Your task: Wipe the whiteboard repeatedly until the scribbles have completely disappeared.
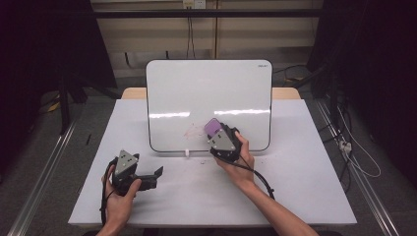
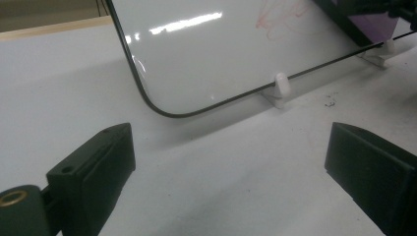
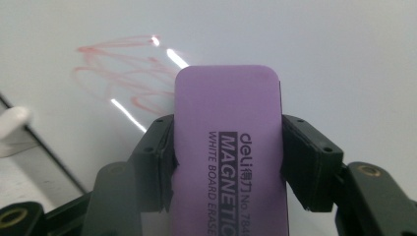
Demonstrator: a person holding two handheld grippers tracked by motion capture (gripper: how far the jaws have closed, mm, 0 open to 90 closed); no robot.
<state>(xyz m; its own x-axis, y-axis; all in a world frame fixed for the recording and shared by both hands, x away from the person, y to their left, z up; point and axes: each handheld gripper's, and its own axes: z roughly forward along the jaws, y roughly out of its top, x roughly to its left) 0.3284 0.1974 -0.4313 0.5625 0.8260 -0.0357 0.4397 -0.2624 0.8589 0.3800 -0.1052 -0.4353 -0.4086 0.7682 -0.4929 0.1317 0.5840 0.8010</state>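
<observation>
Purple eraser (image 3: 227,147) clamped between fingers (image 3: 157,162), against whiteboard (image 3: 319,54) beside red scribble (image 3: 118,73).

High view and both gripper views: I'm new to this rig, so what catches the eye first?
The purple rectangular magnetic eraser clamped in the right gripper stands out, pressed near faint red scribbles on the white upright whiteboard. The left gripper rests open on the white table.

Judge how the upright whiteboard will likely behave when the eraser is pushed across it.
The whiteboard stands on small white clip feet, so it may tip or slide backward. Its glossy face looks slippery, so the purple eraser should glide easily.
</observation>
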